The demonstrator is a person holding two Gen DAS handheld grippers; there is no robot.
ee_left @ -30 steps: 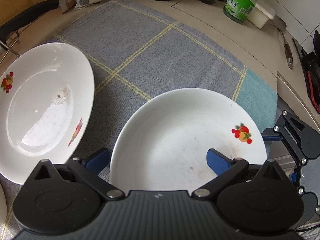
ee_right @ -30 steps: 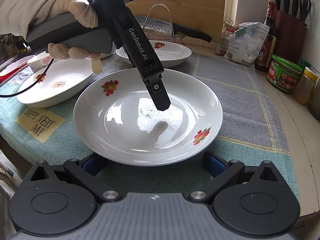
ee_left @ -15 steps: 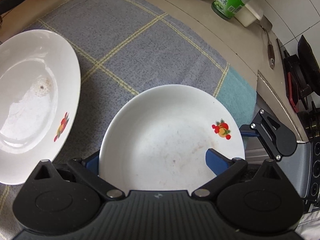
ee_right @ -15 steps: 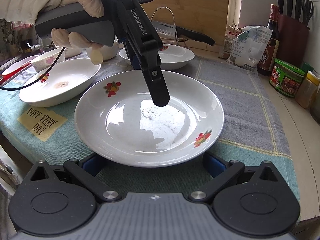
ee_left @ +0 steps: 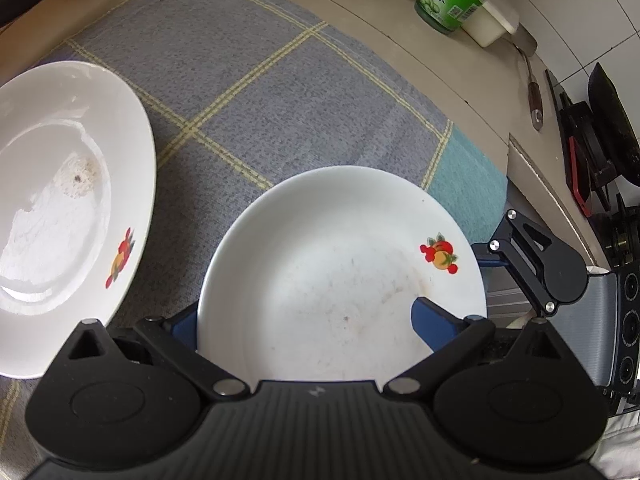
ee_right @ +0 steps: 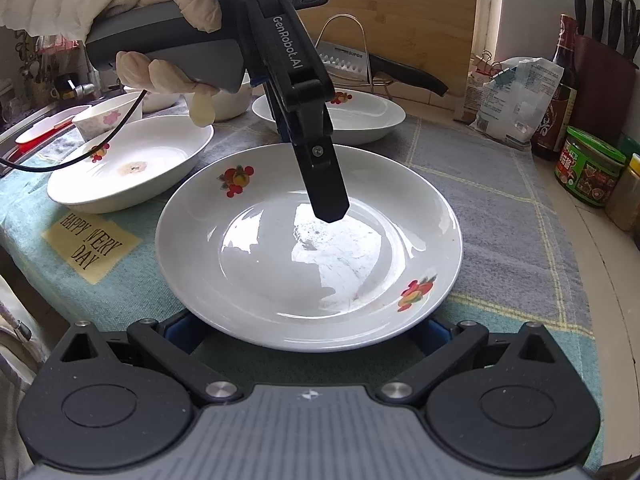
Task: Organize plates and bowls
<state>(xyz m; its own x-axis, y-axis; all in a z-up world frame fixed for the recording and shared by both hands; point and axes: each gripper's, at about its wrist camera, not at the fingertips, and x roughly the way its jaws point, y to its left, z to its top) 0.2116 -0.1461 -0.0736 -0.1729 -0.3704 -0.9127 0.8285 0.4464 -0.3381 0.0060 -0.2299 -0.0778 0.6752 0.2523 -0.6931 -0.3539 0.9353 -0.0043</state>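
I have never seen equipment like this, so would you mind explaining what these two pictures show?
There is no robot arm here: a person holds a two-finger gripper in each hand, and each gripper carries a camera. One picture looks along the left gripper. The other looks along the right gripper and also shows the gloved left hand. White plates lie on a checked cloth. Both grippers are open at opposite edges of the middle plate, and nothing is held.
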